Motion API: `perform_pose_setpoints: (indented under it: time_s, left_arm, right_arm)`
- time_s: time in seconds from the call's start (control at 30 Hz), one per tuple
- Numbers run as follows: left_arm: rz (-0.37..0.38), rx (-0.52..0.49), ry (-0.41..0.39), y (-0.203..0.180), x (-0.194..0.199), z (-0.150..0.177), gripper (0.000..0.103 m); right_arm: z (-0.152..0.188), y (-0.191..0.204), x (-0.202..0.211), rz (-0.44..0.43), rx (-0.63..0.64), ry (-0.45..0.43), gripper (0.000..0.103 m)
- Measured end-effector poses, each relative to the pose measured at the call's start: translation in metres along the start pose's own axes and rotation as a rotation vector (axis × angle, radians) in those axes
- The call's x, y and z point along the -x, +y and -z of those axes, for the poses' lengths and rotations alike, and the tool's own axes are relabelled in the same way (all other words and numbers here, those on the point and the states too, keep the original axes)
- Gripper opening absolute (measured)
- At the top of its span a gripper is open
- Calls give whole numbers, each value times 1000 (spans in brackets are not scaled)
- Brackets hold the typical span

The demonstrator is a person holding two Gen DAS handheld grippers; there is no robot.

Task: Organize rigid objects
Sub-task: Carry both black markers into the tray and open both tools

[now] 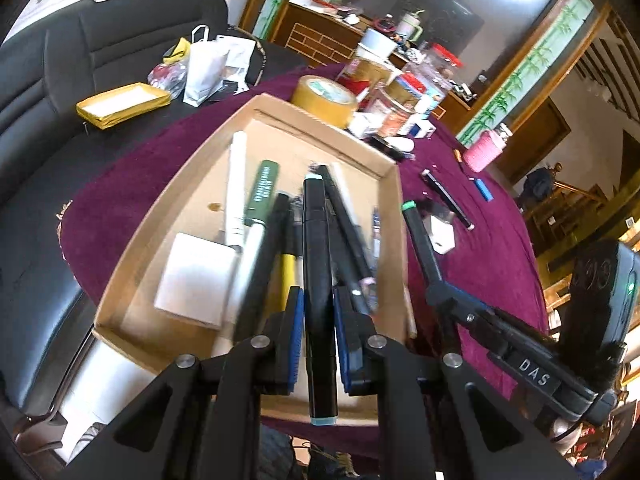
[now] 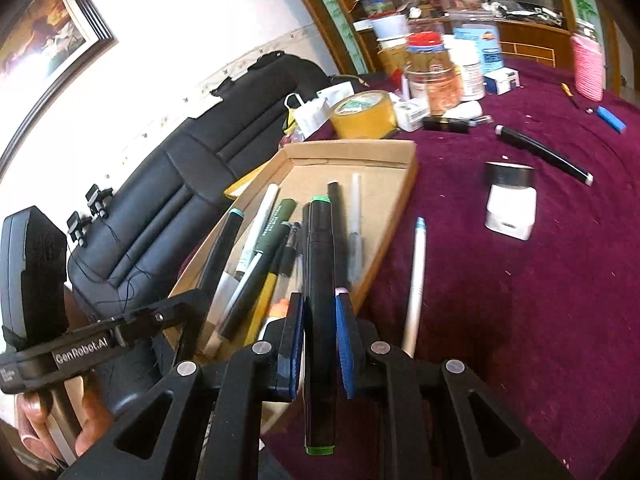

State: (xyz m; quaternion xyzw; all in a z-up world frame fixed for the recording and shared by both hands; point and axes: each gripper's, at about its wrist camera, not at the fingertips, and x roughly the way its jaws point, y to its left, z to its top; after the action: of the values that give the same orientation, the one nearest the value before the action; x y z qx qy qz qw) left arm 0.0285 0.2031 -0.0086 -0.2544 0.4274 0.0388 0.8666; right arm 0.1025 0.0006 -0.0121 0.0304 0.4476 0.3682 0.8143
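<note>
Left claw: we see our left claw (image 1: pixel 318 334) clenched on a black marker with pale blue ends (image 1: pixel 318 280), held over the cardboard tray (image 1: pixel 192 168).
Right claw: our right claw (image 2: pixel 319 344) grips a black marker with green ends (image 2: pixel 320 280), held above the tray's near right edge and the cloth.
Tray: in the tray we find a loose bundle of pens and markers, among them a dark green pen (image 1: pixel 262 188), a long white pen (image 1: pixel 236 184) and a yellow-barrelled one (image 1: pixel 287 276), with a white block (image 1: pixel 196 280) beside them.
Surface: we see a round surface under a deep purple cloth (image 2: pixel 540 300). On the cloth to the right of the tray lie a white pen (image 2: pixel 415 280), a small white bottle with a black cap (image 2: pixel 510 204), a black pen (image 2: pixel 544 156) and a small blue lighter (image 2: pixel 610 118).
Far side: a roll of tan tape (image 2: pixel 364 114) stands just beyond the tray, then a crowd of jars, boxes and cups, and a pink spool (image 2: pixel 587 66) further right.
Room: a black leather sofa (image 2: pixel 192 184) lies to the left with bags on it, a framed picture (image 2: pixel 52 32) hangs on the white wall, and wooden furniture stands behind.
</note>
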Motion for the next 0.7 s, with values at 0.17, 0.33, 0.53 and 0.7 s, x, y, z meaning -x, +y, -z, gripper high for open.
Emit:
perform_pose_setpoints:
  time_s: [0.17,0.33,0.53,0.7]
  left_arm:
    - [6,23,37,17,-17,-5,14]
    - [20,7,59,16,-30,-7,14]
    - [26,-3,80,15,-41,-9,15]
    - [18,15,96,21,-50,-10,15]
  right_arm:
    - [-16,7,-30,23,15,38,17]
    - [-30,1,-57,51,2,67,17]
    - [-41,1,-75,48,9,87,17]
    - [-48,8,-88,44,41,101,17]
